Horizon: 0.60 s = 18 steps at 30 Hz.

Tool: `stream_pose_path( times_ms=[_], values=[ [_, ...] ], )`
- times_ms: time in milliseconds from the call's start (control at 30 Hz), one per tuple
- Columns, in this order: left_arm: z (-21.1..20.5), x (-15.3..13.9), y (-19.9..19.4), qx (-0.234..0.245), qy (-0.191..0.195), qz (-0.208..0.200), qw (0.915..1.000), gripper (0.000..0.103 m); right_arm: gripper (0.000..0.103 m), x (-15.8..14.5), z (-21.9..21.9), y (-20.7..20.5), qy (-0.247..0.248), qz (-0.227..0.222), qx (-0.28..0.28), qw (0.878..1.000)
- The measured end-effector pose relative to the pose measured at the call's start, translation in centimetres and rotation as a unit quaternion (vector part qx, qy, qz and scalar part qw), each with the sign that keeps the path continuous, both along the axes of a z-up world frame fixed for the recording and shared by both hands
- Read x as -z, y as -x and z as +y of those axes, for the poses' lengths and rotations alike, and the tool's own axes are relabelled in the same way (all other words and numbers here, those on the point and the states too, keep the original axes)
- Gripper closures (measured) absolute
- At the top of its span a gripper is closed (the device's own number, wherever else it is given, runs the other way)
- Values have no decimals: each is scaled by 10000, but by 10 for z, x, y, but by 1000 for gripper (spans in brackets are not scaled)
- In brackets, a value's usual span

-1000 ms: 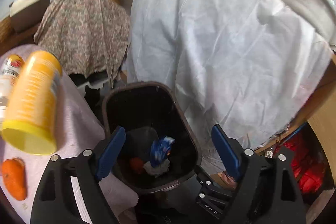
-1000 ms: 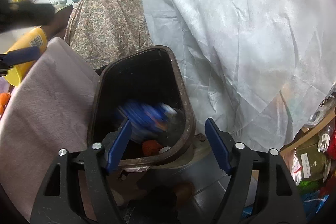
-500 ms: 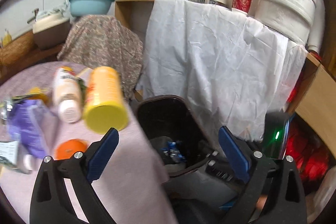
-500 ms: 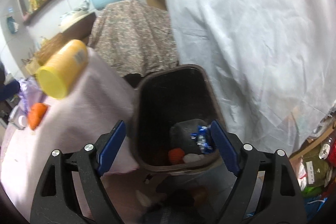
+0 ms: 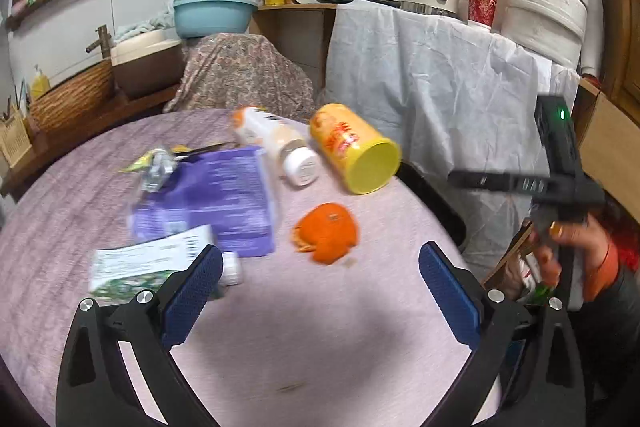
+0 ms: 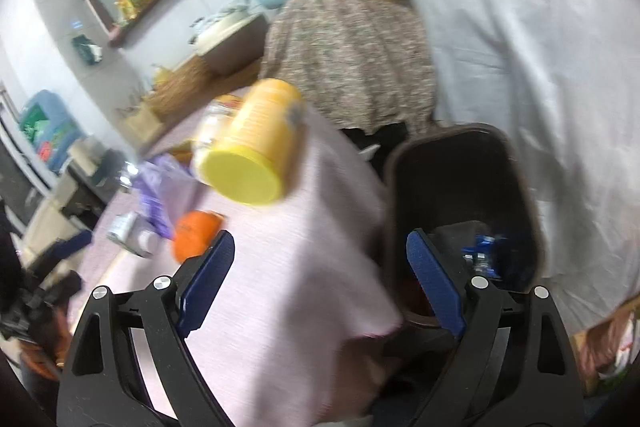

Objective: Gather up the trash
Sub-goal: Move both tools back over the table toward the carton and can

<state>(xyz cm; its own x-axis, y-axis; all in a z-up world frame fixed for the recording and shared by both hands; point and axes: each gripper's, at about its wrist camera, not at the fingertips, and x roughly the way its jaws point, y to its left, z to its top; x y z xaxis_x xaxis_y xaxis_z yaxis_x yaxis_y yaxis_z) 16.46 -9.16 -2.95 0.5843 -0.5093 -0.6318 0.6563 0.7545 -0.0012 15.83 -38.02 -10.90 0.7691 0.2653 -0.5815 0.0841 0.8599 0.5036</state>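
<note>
One bin (image 6: pixel 464 187), dark brown and open-topped, stands just beside the table edge (image 6: pixel 304 267) in your right wrist view, and inside it you can see a crumpled blue wrapper (image 6: pixel 482 251) lying on dark material, with a reddish scrap low behind your right pad; the rest of its contents are too dark to tell. Your right gripper (image 6: pixel 318 277) is released with nothing between its blue pads, and its jaws have just been opening wider. Your left gripper (image 5: pixel 318 301) is likewise spread wide and empty, having just opened further, and it hangs above the mauve tablecloth (image 5: pixel 304 339). On that cloth the trash still waiting lies in a loose cluster: a yellow canister (image 5: pixel 354 149) on its side with its lid toward you, a white bottle (image 5: pixel 276 145) on its side just beside it, an orange peel (image 5: pixel 326 233) nearer you, a purple pouch (image 5: pixel 218 203), a green-and-white packet (image 5: pixel 152 263) close to your left pad, and a small crumpled foil piece (image 5: pixel 158 167). Compared with a second ago, your left view has swung from looking down into the bin to facing the table, and your right view has pulled back and up, so the bin now sits to the right instead of straight ahead. Your right hand (image 5: pixel 572 251) shows at the left view's right edge.
</note>
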Motion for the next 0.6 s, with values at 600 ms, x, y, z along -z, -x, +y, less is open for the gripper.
stream_pose_path(
  times_ms=[600],
  values=[
    [42, 9, -59, 1305, -2224, -204, 9660, 6, 16, -34, 25, -144, -49, 1470, -717, 9865]
  ],
)
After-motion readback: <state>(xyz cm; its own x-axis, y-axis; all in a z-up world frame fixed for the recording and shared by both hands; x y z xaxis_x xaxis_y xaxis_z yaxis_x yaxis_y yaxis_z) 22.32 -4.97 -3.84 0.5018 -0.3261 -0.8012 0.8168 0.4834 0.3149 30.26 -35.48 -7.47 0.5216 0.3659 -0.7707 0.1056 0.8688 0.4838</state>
